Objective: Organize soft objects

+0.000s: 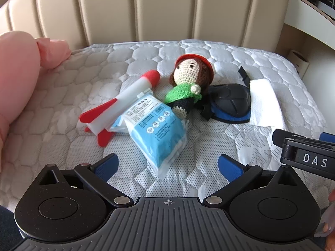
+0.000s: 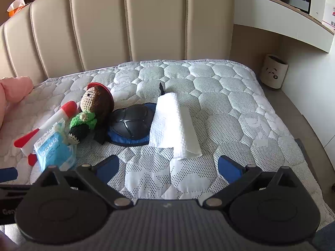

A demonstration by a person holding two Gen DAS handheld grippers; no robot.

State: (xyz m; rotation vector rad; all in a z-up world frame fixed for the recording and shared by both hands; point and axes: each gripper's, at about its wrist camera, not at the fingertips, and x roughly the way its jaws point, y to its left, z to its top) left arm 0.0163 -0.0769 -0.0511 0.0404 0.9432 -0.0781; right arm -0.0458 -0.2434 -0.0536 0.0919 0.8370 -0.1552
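On the quilted mattress (image 1: 62,146) lie a red-and-white plush rocket (image 1: 119,102), a blue packet of tissues (image 1: 156,129), a crocheted doll (image 1: 188,81) with a red hat and green top, a dark blue knee pad (image 1: 228,102) and a folded white paper towel (image 1: 264,102). My left gripper (image 1: 167,165) is open, just short of the tissue packet. In the right wrist view, my right gripper (image 2: 168,167) is open too, close in front of the paper towel (image 2: 173,127), with the knee pad (image 2: 130,125), doll (image 2: 92,113), rocket (image 2: 50,125) and packet (image 2: 55,148) to its left.
A pink pillow (image 1: 18,79) fills the left side. A beige padded headboard (image 1: 146,10) stands behind the mattress (image 2: 230,108). Right of the bed are a white shelf (image 2: 282,16) and a small beige bin (image 2: 273,71) on the floor.
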